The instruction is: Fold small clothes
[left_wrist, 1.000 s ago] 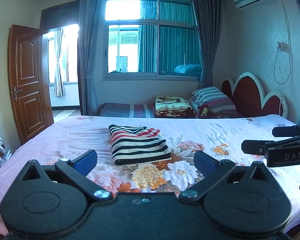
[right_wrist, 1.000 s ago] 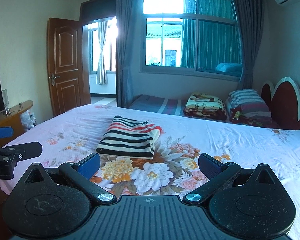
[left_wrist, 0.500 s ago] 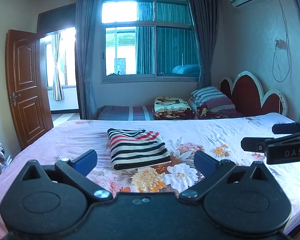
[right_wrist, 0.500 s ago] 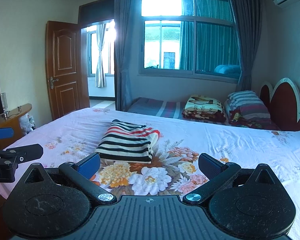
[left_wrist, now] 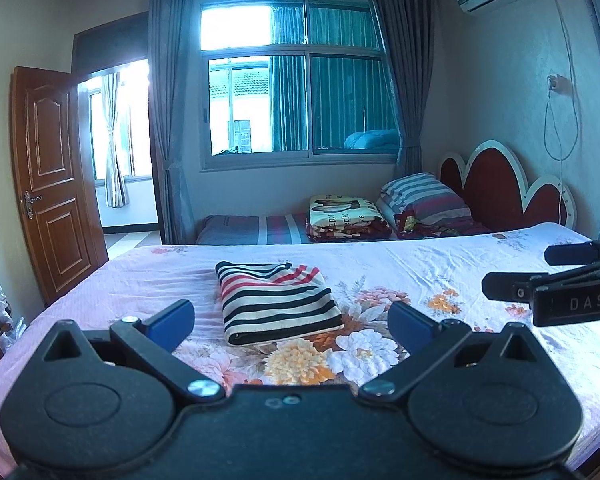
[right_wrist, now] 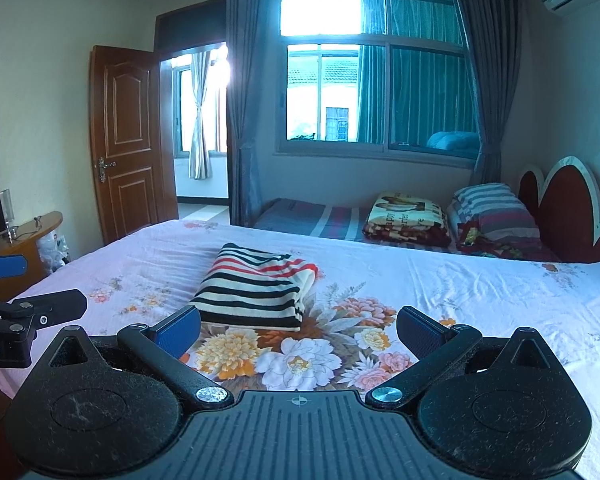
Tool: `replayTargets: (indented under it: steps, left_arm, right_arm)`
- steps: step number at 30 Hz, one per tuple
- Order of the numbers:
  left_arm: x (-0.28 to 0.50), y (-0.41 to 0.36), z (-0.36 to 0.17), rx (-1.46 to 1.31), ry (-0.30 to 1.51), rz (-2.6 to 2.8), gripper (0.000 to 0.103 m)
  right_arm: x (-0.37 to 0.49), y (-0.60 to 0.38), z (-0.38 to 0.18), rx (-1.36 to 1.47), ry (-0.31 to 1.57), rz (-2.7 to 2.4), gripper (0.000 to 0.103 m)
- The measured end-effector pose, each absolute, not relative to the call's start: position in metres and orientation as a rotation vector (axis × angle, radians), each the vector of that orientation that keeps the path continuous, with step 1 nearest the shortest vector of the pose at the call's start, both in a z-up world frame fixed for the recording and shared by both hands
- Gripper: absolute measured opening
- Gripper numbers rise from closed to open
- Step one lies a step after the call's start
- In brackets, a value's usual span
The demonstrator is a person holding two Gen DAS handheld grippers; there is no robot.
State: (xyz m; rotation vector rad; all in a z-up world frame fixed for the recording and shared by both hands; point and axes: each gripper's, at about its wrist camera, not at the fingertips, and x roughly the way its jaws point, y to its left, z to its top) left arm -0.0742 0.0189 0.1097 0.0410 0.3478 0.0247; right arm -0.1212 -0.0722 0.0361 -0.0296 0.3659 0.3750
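And here is the striped garment (left_wrist: 278, 304), black, cream and red bands, lying as a neat folded rectangle on the floral bedsheet (left_wrist: 440, 264), about mid-bed and just ahead of both tools. From the look of it, the folding on this piece is done or very nearly so: edges squared, layers stacked, a thick rounded fold facing the cameras.

How will it handle? It looks like a soft knit, light and floppy, with nothing stiff about it. Lift it by one corner and the layers will likely slide apart and the fold will spill. The better hold, I'd judge, is on the thick folded edge nearest the cameras, pinching all the layers together, or one tool at each end of that edge.

Now the left claw (left_wrist: 290, 318): blue pads spread wide, nothing between them, hanging above the sheet and short of the garment. The right claw (right_wrist: 298, 326) is equally wide and empty; in its view the left pad sits just in front of the garment's near corner, though whether it touches the cloth I can't tell. Folded blankets (right_wrist: 408, 218) are stacked at the far side, well apart.
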Motion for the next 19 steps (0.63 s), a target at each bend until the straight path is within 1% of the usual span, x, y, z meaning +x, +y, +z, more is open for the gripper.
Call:
replayTargets:
  steps: [12, 19]
  left_arm:
    - [-0.074, 0.021, 0.110, 0.047, 0.348, 0.030, 0.102]
    - [-0.069, 0.030, 0.109, -0.005, 0.370, -0.003, 0.101]
  right_arm:
    - [-0.119, -0.076, 0.035, -0.032, 0.369, 0.389, 0.103]
    - [-0.117, -0.075, 0.034, -0.032, 0.373, 0.394, 0.103]
